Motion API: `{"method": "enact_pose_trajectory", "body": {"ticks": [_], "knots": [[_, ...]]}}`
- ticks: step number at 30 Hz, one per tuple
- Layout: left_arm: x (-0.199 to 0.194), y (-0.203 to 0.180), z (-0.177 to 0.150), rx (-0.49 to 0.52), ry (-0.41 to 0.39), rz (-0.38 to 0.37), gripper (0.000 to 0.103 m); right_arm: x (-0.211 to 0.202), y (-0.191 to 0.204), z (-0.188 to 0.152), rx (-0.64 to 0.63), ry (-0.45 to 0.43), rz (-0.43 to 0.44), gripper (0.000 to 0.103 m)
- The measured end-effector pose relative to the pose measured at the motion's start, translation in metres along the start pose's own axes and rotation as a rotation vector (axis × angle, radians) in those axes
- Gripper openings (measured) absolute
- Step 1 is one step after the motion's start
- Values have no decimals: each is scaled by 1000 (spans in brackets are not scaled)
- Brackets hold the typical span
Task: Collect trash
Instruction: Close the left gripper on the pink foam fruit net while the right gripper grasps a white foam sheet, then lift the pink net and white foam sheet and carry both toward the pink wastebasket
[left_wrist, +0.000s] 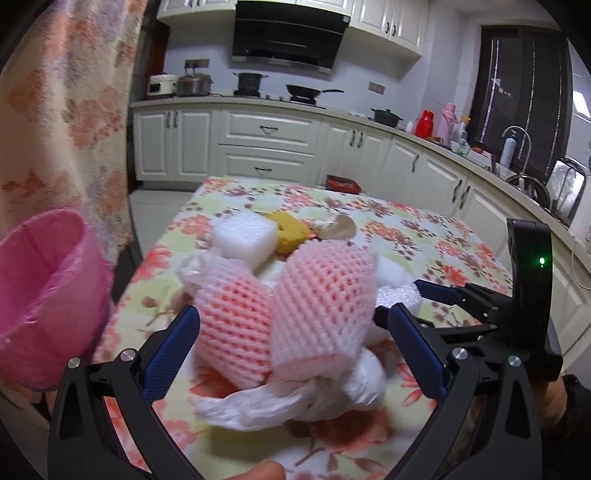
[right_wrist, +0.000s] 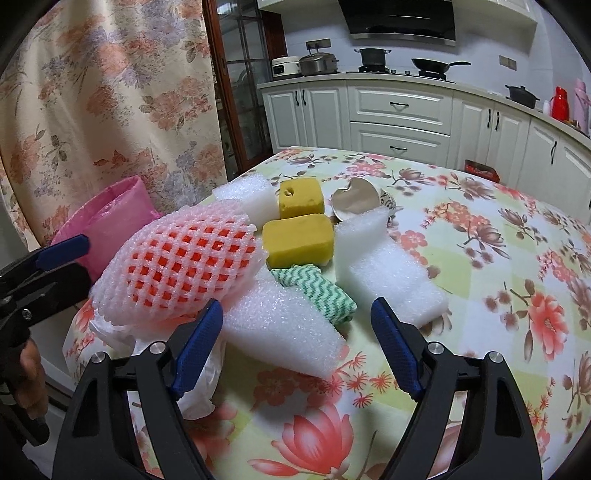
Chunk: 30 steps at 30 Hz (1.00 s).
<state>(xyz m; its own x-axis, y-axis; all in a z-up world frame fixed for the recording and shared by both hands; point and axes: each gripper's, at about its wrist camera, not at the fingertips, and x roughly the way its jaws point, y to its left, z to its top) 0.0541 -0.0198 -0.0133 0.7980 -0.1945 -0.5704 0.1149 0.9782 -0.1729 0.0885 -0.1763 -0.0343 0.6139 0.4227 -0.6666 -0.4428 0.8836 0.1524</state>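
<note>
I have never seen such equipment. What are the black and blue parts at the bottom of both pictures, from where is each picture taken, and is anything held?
No robot here: a person holds a two-finger tool in each hand, each with a camera looking along its fingers. One picture comes from the left tool, the other from the right tool. On the flowered table lies trash: pink foam nets, white foam pieces, yellow sponges, a green-striped cloth, a white plastic bag and an eggshell. A pink bin stands beside the table. Both tools are open. The nets lie between the left tool's fingers, not gripped.
</note>
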Motion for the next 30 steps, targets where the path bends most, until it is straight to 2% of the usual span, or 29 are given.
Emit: {"method": "enact_pose_trajectory", "body": {"ticks": [3, 9, 10, 13, 16, 18, 20, 22, 30], "knots": [[13, -2, 3, -12, 30, -44, 98, 1, -1, -1, -1, 4, 8, 78], [41, 1, 1, -25, 130, -107, 59, 0, -9, -3, 9, 11, 18, 78], [43, 0, 1, -22, 142, -119, 51, 0, -10, -3, 10, 12, 19, 78], [45, 2, 1, -30, 156, -140, 36, 0, -11, -4, 13, 16, 27, 78], [40, 3, 4, -29, 144, -150, 31, 0, -10, -3, 11, 20, 37, 78], [35, 5, 7, -38, 130, -151, 31, 0, -8, -4, 7, 23, 49, 74], [31, 8, 11, -49, 119, -150, 31, -1, -5, -3, 0, 24, 67, 63], [26, 11, 14, -52, 105, -146, 31, -3, 0, -3, -17, 27, 82, 56], [12, 21, 21, -70, 71, -129, 31, -5, 13, -6, -63, 38, 95, 54]]}}
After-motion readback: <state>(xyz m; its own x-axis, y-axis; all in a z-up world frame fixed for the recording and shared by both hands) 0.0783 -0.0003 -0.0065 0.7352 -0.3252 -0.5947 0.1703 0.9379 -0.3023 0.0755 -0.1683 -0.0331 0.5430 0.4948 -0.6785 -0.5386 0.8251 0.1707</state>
